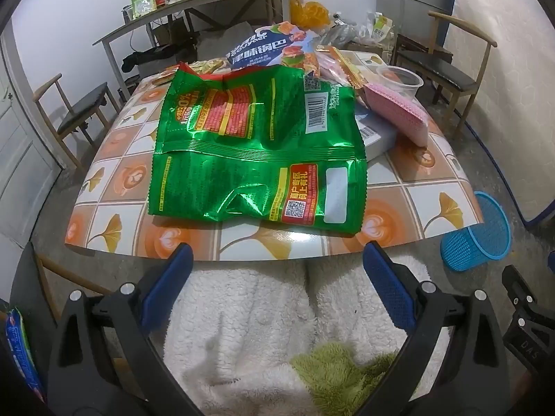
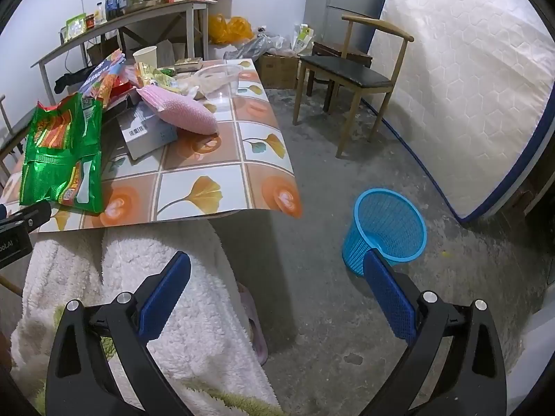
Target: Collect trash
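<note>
A: Your left gripper (image 1: 277, 260) and right gripper (image 2: 277, 267) both gape wide, holding nothing. The green snack bag (image 1: 256, 145) lies flat on the table (image 1: 399, 204).

B: Pinch its near edge, or you'll shove the slick foil away. The blue basket (image 2: 385, 228) waits on the floor.

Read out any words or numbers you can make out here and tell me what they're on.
"30%": top of the green snack bag.
"津味锅巴": blue snack bag behind it.
"DAS": black frame of the right gripper, partly cut off.
Green bag's fine print, barcode digits, both QR codes: too small.
Cardboard box label: unreadable.
</note>
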{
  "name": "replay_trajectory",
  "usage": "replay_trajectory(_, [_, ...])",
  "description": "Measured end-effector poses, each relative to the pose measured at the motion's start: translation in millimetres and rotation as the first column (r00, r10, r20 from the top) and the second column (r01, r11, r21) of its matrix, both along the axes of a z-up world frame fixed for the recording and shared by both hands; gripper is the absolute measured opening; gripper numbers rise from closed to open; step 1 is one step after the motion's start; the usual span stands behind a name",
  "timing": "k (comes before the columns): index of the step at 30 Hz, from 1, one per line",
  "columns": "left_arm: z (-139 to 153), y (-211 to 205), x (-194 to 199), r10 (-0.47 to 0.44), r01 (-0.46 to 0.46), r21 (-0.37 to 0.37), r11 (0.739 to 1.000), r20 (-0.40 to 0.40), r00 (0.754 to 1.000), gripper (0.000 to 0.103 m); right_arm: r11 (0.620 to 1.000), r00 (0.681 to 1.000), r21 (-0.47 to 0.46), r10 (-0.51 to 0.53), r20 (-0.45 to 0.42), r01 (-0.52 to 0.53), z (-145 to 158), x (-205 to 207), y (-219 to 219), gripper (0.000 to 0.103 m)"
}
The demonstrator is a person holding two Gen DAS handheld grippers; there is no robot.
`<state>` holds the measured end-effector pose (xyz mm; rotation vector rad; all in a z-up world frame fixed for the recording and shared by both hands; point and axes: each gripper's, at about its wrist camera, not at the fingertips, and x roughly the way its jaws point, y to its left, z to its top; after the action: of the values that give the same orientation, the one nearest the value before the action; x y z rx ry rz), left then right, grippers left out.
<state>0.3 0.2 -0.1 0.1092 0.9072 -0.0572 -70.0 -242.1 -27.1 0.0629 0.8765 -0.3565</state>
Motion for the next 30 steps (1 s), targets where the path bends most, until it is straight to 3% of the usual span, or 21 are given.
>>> replay_trajectory(30, [-2.0, 3.9, 2.0, 0.0, 0.0, -0.003, 1.0, -0.004, 1.0, 0.094, 1.0, 1.0, 0.003, 0.0, 0.003, 0.0, 1.7, 1.2, 0.3, 0.097])
